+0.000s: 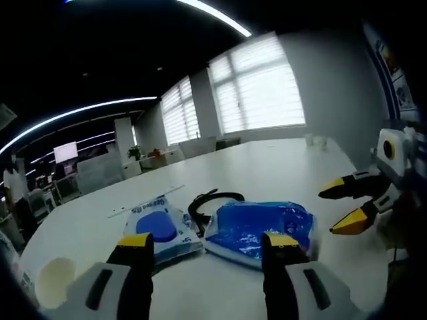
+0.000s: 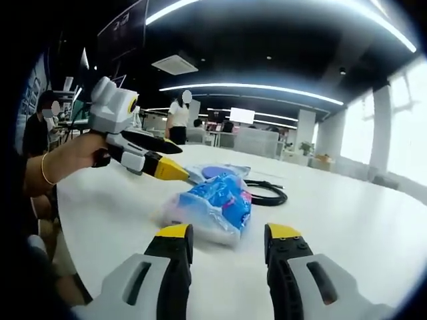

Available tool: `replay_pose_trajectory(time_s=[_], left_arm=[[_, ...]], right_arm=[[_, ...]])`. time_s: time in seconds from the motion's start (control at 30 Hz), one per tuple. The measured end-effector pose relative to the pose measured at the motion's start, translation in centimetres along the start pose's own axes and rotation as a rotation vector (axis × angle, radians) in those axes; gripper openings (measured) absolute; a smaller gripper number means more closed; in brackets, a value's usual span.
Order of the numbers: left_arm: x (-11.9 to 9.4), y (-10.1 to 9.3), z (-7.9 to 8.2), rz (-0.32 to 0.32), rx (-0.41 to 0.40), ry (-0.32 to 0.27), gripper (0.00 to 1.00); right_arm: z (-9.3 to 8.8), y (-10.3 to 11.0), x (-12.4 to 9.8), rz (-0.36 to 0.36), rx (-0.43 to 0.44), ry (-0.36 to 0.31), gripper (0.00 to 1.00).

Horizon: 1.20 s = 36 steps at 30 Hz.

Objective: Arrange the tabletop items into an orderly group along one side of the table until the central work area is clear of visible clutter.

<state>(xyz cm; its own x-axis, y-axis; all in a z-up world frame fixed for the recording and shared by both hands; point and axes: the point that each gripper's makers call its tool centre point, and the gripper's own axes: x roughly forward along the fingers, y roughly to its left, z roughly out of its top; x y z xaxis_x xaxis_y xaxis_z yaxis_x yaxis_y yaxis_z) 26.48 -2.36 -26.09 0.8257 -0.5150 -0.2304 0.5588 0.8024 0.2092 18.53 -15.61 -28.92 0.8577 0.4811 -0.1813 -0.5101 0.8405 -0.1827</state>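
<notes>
A crinkled blue plastic bag [image 1: 263,223] [image 2: 217,203] lies on the white table [image 1: 267,167] [image 2: 340,220]. Beside it rests a white pouch with a blue label [image 1: 160,227] [image 2: 217,172], and a black cable [image 1: 210,200] [image 2: 267,191] loops behind both. My left gripper [image 1: 208,243] [image 2: 183,163] is open and hangs just short of the bag and pouch, holding nothing. My right gripper [image 2: 228,233] [image 1: 343,205] is open too, hovering near the bag's other side with nothing between its yellow-tipped fingers.
A pale round object [image 1: 57,280] sits at the near left table edge. A thin white strip [image 1: 147,200] lies beyond the pouch. Small items [image 1: 313,140] stand at the far end. A person's hand [image 2: 63,163] holds the left gripper; people stand in the office behind.
</notes>
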Motion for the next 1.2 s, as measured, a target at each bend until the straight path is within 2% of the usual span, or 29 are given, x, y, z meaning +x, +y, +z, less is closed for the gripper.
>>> replay_pose_trajectory(time_s=[0.13,0.27,0.37,0.77,0.93,1.2], left_arm=[[0.4,0.0,0.0,-0.007,-0.006,-0.004,0.64],[1.1,-0.1,-0.5,-0.02,-0.01,0.019,0.63],[1.7,-0.4,-0.8,-0.051,-0.05,0.034,0.63],[2.7,-0.4,-0.2,-0.045,-0.016,0.033,0.61],[3.3,-0.3,-0.5,-0.047,0.003,0.052,0.61],[3.9,-0.3,-1.0,-0.064,-0.013,0.065,0.59]], right_arm=[[-0.1,0.1,0.1,0.005,-0.004,0.007,0.4],[-0.2,0.1,0.2,0.007,0.0,0.015,0.41],[-0.3,0.1,0.3,0.011,0.005,0.02,0.41],[-0.7,-0.1,0.4,0.013,0.031,0.029,0.41],[-0.6,-0.1,0.4,0.017,0.043,0.027,0.41],[-0.5,-0.2,0.5,0.023,0.055,0.021,0.39]])
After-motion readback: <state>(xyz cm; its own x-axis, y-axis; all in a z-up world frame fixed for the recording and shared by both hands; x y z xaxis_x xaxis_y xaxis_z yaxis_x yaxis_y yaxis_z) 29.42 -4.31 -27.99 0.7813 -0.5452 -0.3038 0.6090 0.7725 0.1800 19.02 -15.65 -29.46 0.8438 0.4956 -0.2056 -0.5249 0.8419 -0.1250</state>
